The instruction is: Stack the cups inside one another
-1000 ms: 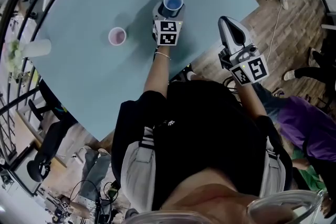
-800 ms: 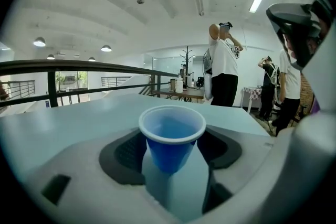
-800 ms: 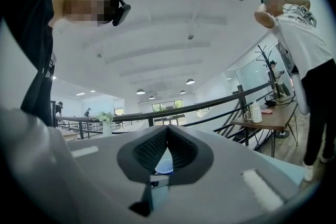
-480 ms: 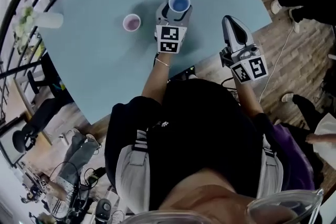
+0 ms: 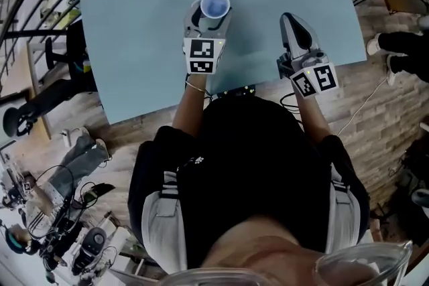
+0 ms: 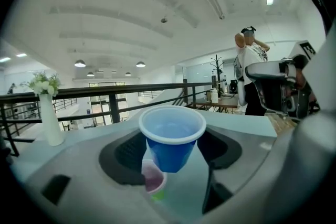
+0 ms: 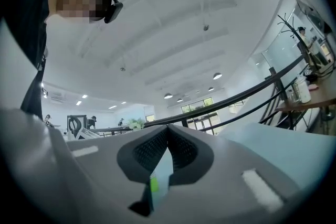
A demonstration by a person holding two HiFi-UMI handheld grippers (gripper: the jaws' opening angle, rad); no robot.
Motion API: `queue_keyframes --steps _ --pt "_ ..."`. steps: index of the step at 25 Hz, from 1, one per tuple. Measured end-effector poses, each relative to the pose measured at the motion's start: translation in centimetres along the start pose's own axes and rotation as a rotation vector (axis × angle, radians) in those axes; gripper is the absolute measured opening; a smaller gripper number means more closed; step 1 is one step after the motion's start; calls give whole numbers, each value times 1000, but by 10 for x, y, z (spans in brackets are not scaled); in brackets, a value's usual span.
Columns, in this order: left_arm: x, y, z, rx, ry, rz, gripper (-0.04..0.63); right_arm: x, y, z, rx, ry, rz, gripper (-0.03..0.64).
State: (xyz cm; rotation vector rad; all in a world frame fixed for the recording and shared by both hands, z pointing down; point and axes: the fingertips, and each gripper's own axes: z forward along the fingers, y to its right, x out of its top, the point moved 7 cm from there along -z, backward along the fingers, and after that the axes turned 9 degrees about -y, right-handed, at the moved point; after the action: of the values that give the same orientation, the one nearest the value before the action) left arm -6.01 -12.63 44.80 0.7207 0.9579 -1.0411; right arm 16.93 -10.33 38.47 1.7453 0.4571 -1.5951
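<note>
While the blue cup (image 6: pixel 172 136) sits upright, mouth up, between the pads of the left gripper (image 5: pixel 211 18) — whose jaws stand fairly wide and press on the cup's sides — the pink cup (image 6: pixel 154 182) stands on the desk (image 5: pixel 141 43) below it. In the left gripper view the pink cup is a little to the left of the blue one, also mouth up. The blue cup looks to be held clear of the desk. The coming move, as I judge it, turns on that small offset: the two upright axes must line up before the blue cup goes down. The head view does not show the pink cup, which probably lies under the gripper or its load.

The left gripper is plainly the nearer one. The right gripper (image 5: pixel 293 22) hangs well apart over the desk's near edge, jaws closed together on nothing.

Counted: two cups — one blue, one pink — two grippers, and one vase of white flowers (image 6: pixel 48 113) at the far rim.
</note>
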Motion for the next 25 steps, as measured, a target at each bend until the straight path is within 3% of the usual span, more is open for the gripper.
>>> queue_keyframes --steps 9,25 --pt "-27 -49 -1 76 -61 -26 302 -10 -25 24 40 -35 6 2" --pt "-66 -59 21 42 -152 -79 324 -6 -21 23 -13 -43 0 2"
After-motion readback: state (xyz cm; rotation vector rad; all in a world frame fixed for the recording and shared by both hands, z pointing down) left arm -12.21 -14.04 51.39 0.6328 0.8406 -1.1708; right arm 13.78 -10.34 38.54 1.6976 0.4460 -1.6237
